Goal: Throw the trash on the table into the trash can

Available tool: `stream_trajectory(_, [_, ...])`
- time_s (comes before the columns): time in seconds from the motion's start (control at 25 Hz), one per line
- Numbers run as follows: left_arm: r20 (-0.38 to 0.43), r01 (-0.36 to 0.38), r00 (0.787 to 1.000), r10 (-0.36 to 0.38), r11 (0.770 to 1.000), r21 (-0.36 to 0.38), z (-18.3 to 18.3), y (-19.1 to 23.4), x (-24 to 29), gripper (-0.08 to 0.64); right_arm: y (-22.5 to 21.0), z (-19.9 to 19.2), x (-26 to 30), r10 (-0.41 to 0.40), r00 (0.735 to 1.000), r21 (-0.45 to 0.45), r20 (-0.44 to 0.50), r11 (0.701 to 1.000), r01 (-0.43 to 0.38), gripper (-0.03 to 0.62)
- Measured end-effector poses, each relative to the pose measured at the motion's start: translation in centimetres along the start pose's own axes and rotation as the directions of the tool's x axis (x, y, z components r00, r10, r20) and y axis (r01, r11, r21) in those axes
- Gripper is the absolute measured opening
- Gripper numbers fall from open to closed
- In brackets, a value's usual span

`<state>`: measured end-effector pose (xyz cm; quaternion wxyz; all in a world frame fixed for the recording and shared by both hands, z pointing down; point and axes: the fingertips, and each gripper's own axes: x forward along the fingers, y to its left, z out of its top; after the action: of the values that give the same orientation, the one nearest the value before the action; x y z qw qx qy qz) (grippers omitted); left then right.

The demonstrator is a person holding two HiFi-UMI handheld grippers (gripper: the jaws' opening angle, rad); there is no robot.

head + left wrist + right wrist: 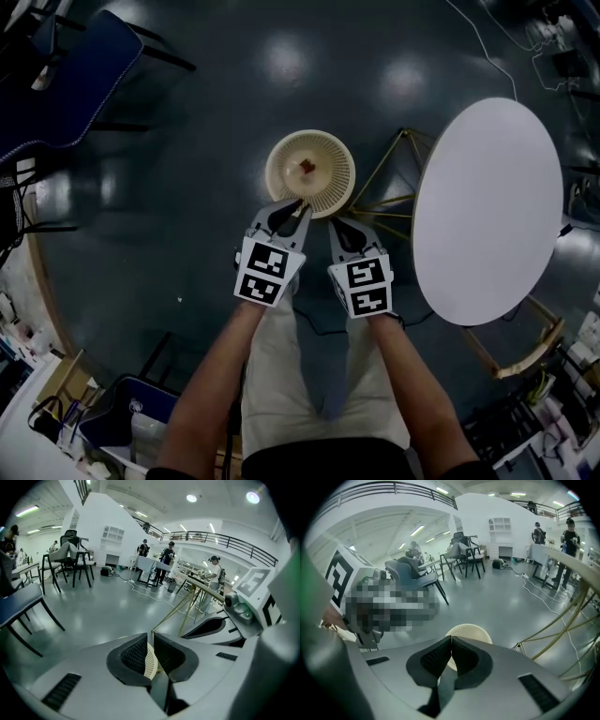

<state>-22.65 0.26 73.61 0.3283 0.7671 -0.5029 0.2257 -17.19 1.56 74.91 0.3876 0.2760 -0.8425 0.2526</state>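
Dark glossy floor (187, 141) reflects ceiling lamps. Reddish trash (307, 167) lies in cream trash can (281, 159) beside round white bench (487, 206). Left claw (298, 205) narrowly apart, empty; right claw (338, 225) closed, empty.

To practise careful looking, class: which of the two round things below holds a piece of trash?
The cream slatted trash can on the floor, with a reddish scrap inside; the larger white table shows none.
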Motion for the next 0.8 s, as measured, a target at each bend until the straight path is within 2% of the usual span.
stream_trajectory(0.12, [0.012,0.005,1.0,-0.005,1.0,-0.011,1.8,-0.6,-1.8,0.054,0.6,1.5,-1.8,-0.002,1.0,-0.002,0.008,1.0,0.002,0.018])
stream_trajectory(0.44, [0.023,0.006,1.0,-0.006,1.0,0.015,6.0,-1.7,-7.3,0.027,2.8,6.9,-6.3,0.01,0.999,-0.035,0.046,0.999,-0.009,0.018])
stream_trajectory(0.8, [0.048,0.005,0.999,-0.006,1.0,0.021,10.2,-4.5,-11.7,0.017,3.8,10.2,-11.9,0.011,0.998,-0.062,0.069,0.998,-0.007,0.018])
